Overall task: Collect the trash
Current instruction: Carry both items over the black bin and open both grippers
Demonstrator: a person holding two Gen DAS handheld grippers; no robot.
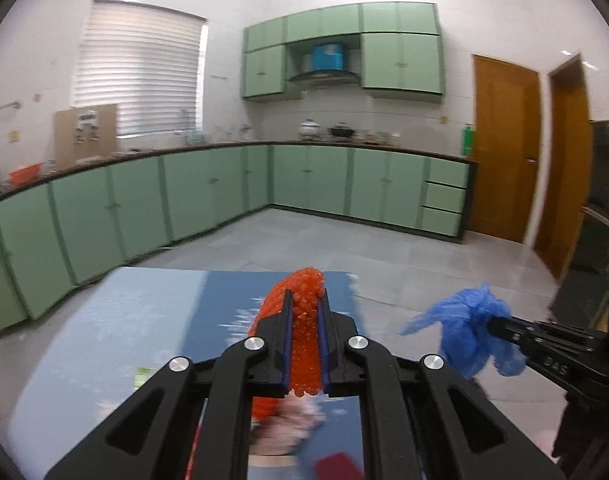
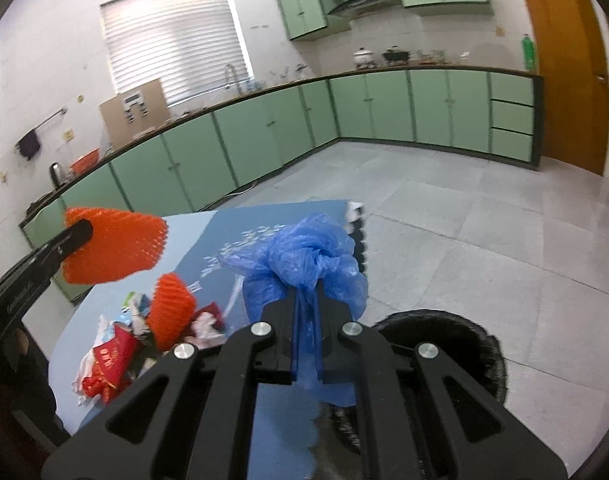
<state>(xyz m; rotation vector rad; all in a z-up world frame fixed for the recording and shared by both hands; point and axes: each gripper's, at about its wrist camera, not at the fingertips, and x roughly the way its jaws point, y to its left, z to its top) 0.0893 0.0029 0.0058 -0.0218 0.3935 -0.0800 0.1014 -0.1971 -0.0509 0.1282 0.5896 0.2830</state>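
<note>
The left gripper (image 1: 304, 300) is clamping an orange foam net (image 1: 304, 320), its long axis running along the fingers, above the blue table (image 1: 104, 320). The right gripper (image 2: 307, 292) is pinching a crumpled blue plastic bag (image 2: 304, 252) past the table's right edge, over open floor (image 2: 464, 220) beside a black bin (image 2: 484, 344). More wrappers (image 2: 108, 364) are lying near the table's left edge.

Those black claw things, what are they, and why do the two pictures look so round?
They are two grabbers, one in each of a person's hands. Each carries a wide-eyed camera, which bends the picture. One picture looks along the left gripper, shut on an orange foam net. The other looks along the right gripper, shut on a crumpled blue plastic bag. Below is a blue table with more rubbish: another orange net and red wrappers. A black bin stands beside it.
</note>
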